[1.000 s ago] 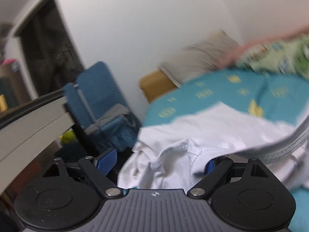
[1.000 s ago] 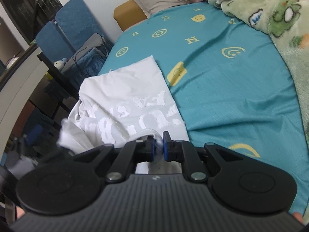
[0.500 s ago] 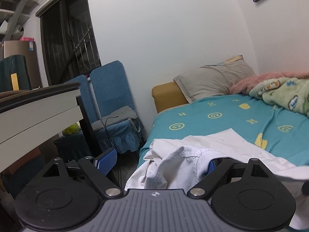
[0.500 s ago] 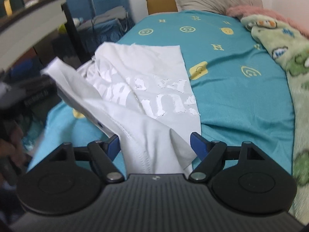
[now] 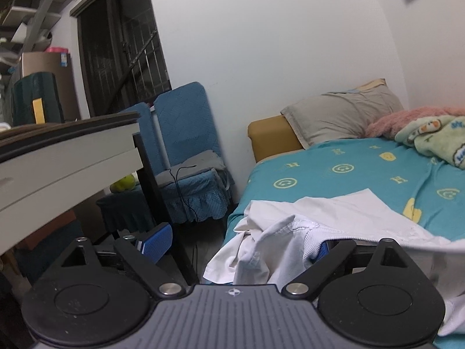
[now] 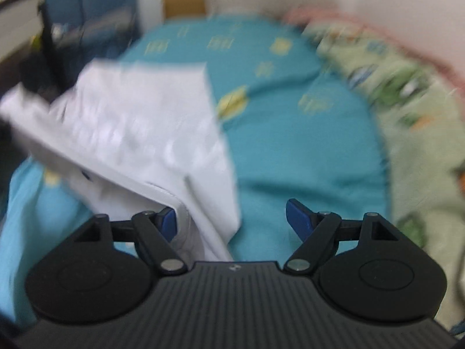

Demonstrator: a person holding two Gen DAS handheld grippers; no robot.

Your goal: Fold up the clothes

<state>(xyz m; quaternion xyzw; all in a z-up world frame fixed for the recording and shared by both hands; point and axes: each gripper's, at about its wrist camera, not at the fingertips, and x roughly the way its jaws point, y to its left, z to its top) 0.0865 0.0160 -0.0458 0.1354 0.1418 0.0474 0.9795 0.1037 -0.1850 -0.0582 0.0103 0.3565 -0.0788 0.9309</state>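
Grippers first: I read the left gripper (image 5: pixel 238 244) as level and facing the head of the bed, its jaws spread wide. Its left blue pad (image 5: pixel 155 240) is free in the air at 9 o'clock; its right pad (image 5: pixel 323 249) at 3 o'clock is partly covered by a ribbed hem of the white shirt (image 5: pixel 328 218), and I cannot tell whether that pad bears any cloth weight. The right gripper (image 6: pixel 231 219) is tilted down over the teal bedsheet (image 6: pixel 290 145), jaws likewise wide apart; this view is motion-blurred. Shirt fabric (image 6: pixel 139 128) drapes across its left pad (image 6: pixel 168 221) at 9 o'clock, while the right pad (image 6: pixel 298 218) at 3 o'clock is clear over bare sheet. I see neither gripper pinching anything. The shirt lies crumpled at the bed's near left edge, one corner hanging off toward the floor, a flat panel extending toward 12 o'clock. A green blanket (image 6: pixel 407 101) lies at 2 o'clock, well apart from the shirt.
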